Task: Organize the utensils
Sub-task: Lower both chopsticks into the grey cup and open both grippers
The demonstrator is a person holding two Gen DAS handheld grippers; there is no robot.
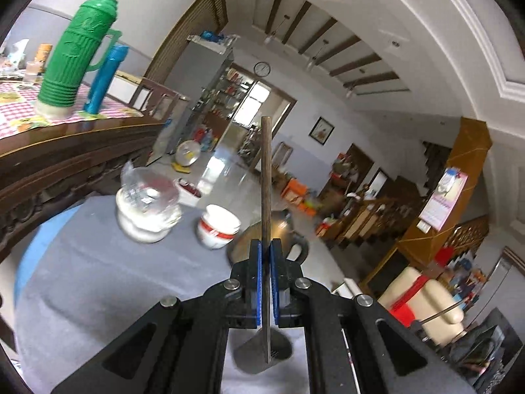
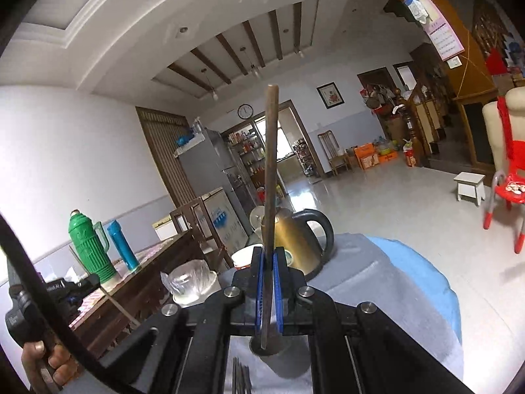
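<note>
Above the worktop (image 1: 98, 279): you hold one utensil in each tool.
Left tool (image 1: 265, 246): clamped on a spatula (image 1: 266, 177), handle up, blade below the jaws.
Right tool (image 2: 268, 252): clamped on a ladle-like utensil (image 2: 269, 170), handle up.
Nearby: kettle (image 2: 302, 239), red-and-white bowl (image 1: 218, 226), bagged bowl (image 1: 147, 210).
Risk: thin handles can pivot or slip; a swinging end could strike the kettle.

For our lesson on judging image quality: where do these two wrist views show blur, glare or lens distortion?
Left wrist view: the white bowls and plastic-wrapped bowl are smeared by motion blur; window glare whitens the floor.
Right wrist view: sharper; fisheye bends the ceiling moulding; dark vignette fills the corners.
</note>
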